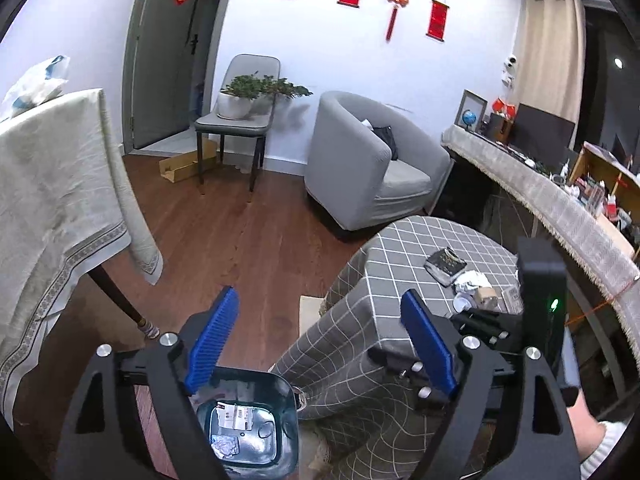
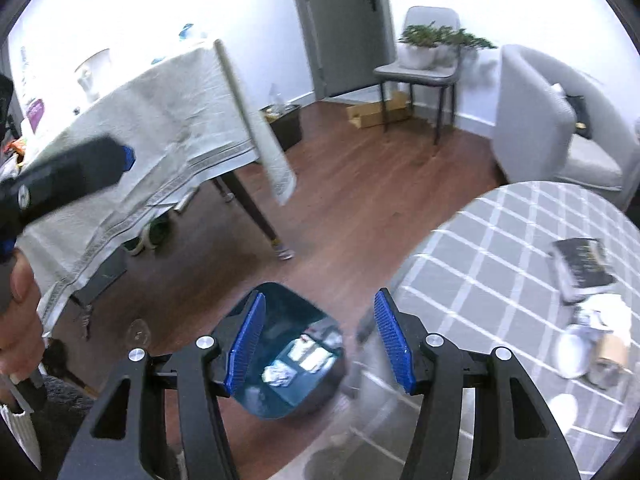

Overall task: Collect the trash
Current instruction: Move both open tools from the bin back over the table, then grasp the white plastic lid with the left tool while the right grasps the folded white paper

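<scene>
Below both spread, empty tools (image 1: 316,336) (image 2: 320,344), the bin (image 1: 256,428) holds, seemingly, crumpled wrappers (image 1: 226,446).

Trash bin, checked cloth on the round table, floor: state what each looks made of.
Trash bin: probably hard plastic, dark teal, glossy; its smooth walls and bottom throw reflections. Checked cloth: woven fabric, matte grey with white grid lines; it drapes in soft folds over the table edge. Floor: wood or wood-look laminate, reddish brown with a light sheen; plank seams show, but which of the two cannot be told.
</scene>
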Demonstrator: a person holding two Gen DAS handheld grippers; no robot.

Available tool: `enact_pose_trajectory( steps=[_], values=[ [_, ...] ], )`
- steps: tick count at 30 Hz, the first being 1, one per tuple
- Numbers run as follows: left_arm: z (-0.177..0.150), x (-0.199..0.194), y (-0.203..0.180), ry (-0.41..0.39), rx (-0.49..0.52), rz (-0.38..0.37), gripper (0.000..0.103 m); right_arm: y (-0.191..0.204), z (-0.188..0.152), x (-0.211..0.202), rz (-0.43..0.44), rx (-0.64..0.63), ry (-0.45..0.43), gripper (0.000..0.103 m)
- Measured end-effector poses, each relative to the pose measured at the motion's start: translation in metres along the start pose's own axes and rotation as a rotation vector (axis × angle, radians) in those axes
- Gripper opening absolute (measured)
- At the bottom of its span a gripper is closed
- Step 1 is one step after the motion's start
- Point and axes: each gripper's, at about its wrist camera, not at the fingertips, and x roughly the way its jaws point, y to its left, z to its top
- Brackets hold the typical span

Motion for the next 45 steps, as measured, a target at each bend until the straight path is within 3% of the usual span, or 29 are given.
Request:
enact_pose_trajectory(
  steps=[5, 10, 20, 30, 36, 45],
  values=[
    [-0.008, 0.017, -0.016, 0.029, 0.023, -0.008, 0.089, -0.018, -0.001, -0.025, -0.115, -0.009, -0.064, 0.058],
    [-0.012, 0.031, -0.037, 0.044, 0.043, -0.033, 0.089, -0.047, -0.006, -0.042, -0.169, 0.027, -0.087, 0.058],
    [-0.023, 0.065, -0.081, 0.094, 0.087, -0.091, 0.089, -0.095, -0.026, -0.072, -0.319, 0.052, -0.114, 0.070],
    [-0.035, 0.099, -0.135, 0.141, 0.149, -0.150, 0.087, -0.152, -0.049, -0.110, -0.402, 0.178, -0.180, 0.078],
    [-0.048, 0.115, -0.168, 0.168, 0.226, -0.170, 0.083, -0.187, -0.063, -0.121, -0.436, 0.276, -0.172, 0.080],
    [-0.066, 0.141, -0.199, 0.227, 0.279, -0.185, 0.073, -0.204, -0.077, -0.123, -0.482, 0.273, -0.133, 0.087]
  ],
)
